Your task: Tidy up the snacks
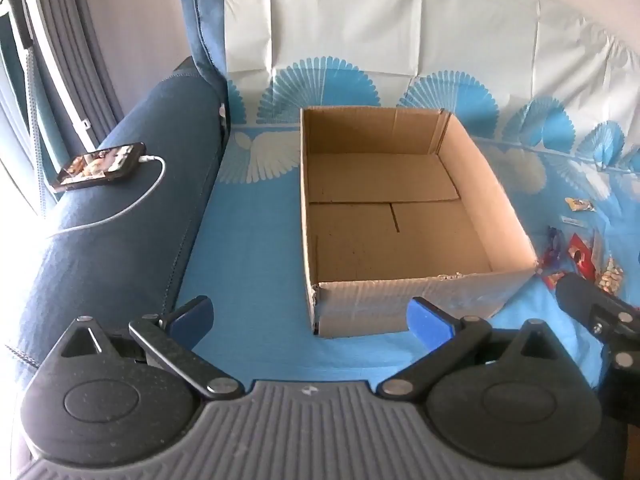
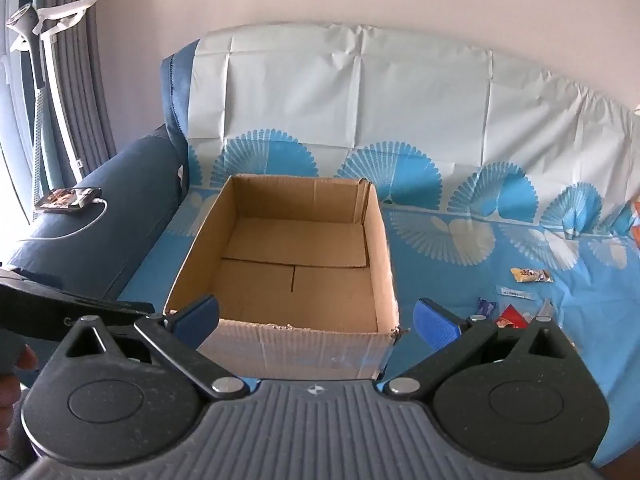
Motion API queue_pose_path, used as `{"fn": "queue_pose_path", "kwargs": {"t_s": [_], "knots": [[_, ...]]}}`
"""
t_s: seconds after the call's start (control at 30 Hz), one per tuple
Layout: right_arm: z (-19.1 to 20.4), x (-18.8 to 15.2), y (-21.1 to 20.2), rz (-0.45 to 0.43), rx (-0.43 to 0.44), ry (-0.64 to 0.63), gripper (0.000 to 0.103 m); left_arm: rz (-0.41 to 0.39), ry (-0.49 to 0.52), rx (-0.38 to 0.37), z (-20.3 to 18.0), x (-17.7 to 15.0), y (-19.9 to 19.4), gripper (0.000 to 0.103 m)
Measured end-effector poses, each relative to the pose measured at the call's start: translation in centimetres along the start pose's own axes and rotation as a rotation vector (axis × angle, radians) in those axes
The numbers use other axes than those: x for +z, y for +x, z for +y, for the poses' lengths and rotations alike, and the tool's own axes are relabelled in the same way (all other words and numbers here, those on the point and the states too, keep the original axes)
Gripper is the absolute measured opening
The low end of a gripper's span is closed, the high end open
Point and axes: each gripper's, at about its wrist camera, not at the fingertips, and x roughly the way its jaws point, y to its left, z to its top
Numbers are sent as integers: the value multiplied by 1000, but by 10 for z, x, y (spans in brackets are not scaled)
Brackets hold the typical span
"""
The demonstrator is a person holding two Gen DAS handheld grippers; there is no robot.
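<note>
An open, empty cardboard box [image 1: 400, 216] sits on a sofa seat covered by a blue patterned cloth; it also shows in the right wrist view [image 2: 296, 272]. Several small snack packets [image 2: 516, 304] lie on the cloth to the right of the box, with a yellow one [image 2: 531, 275] farther back. In the left wrist view these snacks [image 1: 580, 256] are at the right edge. My left gripper [image 1: 310, 318] is open and empty, just in front of the box. My right gripper [image 2: 316, 320] is open and empty, at the box's near wall.
A phone [image 1: 100, 166] on a white charging cable lies on the dark blue sofa armrest [image 1: 120, 216] at the left. The sofa back [image 2: 360, 100] carries a white sheet. Curtains and a white stand [image 2: 44, 40] are at the far left.
</note>
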Motion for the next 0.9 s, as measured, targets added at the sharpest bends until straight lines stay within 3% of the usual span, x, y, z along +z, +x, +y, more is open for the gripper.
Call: {"fn": "queue_pose_path", "kwargs": {"t_s": [0.13, 0.4, 0.47, 0.9], "knots": [[3, 15, -1, -1, 8, 9, 103, -16, -5, 5, 2, -5, -9, 103], [-1, -19, -24, 0, 18, 7, 103, -19, 3, -7, 6, 3, -13, 103], [-1, -3, -6, -19, 8, 5, 103, -20, 7, -8, 5, 3, -13, 103], [-14, -5, 15, -7, 17, 93, 103, -16, 47, 22, -2, 8, 14, 103]]}}
